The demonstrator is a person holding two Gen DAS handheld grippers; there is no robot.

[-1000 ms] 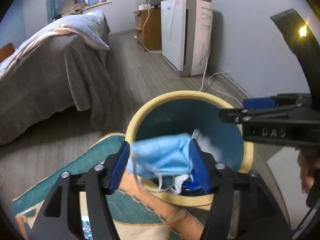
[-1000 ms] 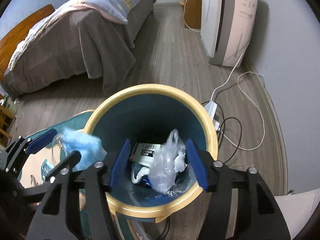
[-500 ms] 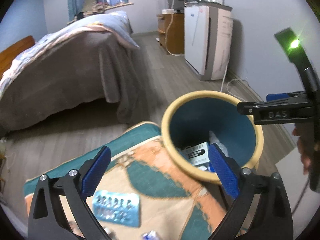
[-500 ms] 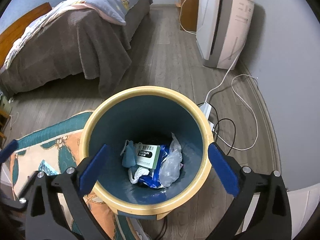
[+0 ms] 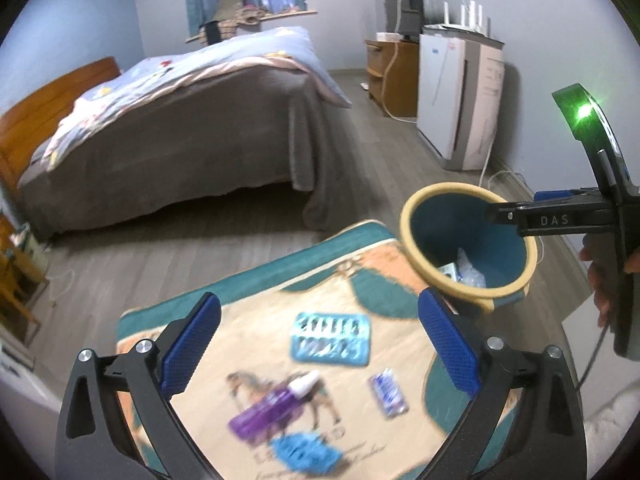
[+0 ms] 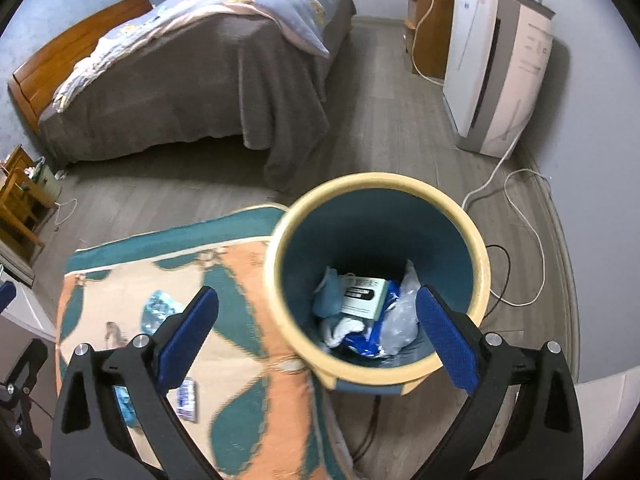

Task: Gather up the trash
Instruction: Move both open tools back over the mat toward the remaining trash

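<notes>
A blue bin with a yellow rim (image 6: pixel 376 184) stands at the edge of a patterned rug (image 6: pixel 240 280). Inside lie a blue face mask (image 6: pixel 328 292), a small box (image 6: pixel 362 296) and a clear plastic bag (image 6: pixel 400 312). My right gripper (image 6: pixel 318 336) hangs open and empty above the bin's near rim. My left gripper (image 5: pixel 320 344) is open and empty over the rug. Under it lie a blister pack (image 5: pixel 330 338), a purple bottle (image 5: pixel 276 404), a small wrapper (image 5: pixel 388 396) and a crumpled blue piece (image 5: pixel 306 454). The bin (image 5: pixel 468 192) is to its right.
A bed with a grey cover (image 5: pixel 180 128) fills the far left. A white air purifier (image 6: pixel 496 72) and a wooden cabinet (image 5: pixel 392 76) stand along the right wall. Cables (image 6: pixel 520 208) trail on the floor behind the bin. A hand (image 5: pixel 600 280) holds the right gripper.
The left gripper let the blue mask fall into the bin and drew back left over the rug. The right gripper let go of the clear bag, opened wide and rose.
</notes>
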